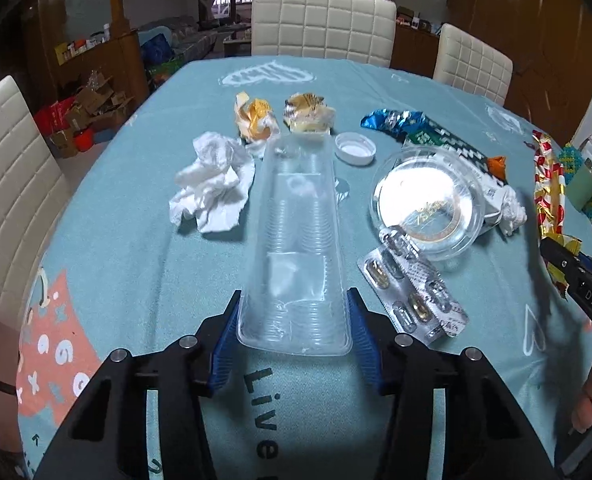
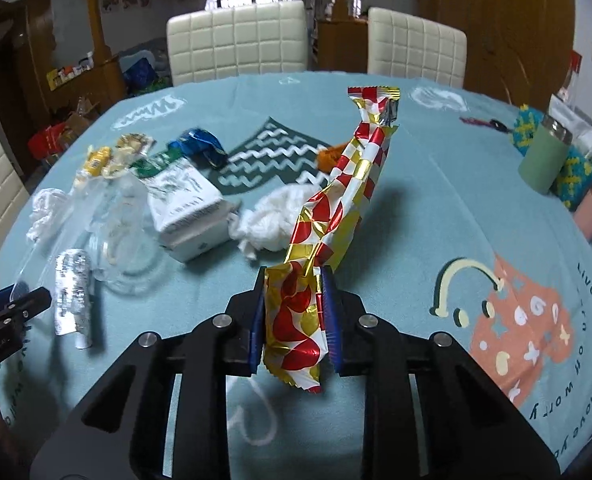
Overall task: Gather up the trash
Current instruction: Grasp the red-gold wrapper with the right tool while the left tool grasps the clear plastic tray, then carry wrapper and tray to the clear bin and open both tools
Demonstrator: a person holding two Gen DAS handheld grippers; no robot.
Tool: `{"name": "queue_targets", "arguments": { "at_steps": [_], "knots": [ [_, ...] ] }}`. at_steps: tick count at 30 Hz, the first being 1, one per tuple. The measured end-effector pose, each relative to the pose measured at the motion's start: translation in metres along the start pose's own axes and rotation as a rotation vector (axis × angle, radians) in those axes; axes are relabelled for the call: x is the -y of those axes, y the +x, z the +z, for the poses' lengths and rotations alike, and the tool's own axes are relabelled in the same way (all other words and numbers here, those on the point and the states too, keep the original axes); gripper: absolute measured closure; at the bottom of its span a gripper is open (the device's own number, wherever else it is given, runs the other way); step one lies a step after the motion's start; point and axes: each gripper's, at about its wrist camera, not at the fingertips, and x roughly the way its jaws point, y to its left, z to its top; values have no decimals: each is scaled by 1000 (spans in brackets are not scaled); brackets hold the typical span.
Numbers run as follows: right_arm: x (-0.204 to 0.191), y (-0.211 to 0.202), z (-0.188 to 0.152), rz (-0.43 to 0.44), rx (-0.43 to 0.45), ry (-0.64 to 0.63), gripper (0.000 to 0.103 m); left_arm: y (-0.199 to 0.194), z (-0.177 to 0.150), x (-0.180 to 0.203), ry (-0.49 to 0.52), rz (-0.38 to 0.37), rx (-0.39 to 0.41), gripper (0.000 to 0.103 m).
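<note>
L gripper: jaws pinching long clear plastic tray. R gripper: jaws clamping red-gold checkered foil wrapper, lifting off teal tablecloth.

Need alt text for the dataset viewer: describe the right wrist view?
The right gripper is shut on a red, gold and white foil wrapper that slants up over a blue tablecloth. To its left lie a white carton, crumpled tissue and a blister pack.

Table (teal cloth) bears tissue.
</note>
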Motion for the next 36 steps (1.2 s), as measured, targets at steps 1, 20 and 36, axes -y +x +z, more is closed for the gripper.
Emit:
{"name": "queue_targets", "arguments": {
  "at_steps": [1,20,36],
  "knots": [
    [-3,-3,1,6,9,-9,77,-5,0,0,1,3,18,54],
    [-162,-32,10,291,91,-401,77,-64,-5,-82,-91,179,225,54],
    [-307,-31,7,442,93,-640,76,-79,-29,-196,-252,355,235,54]
  ]
}}
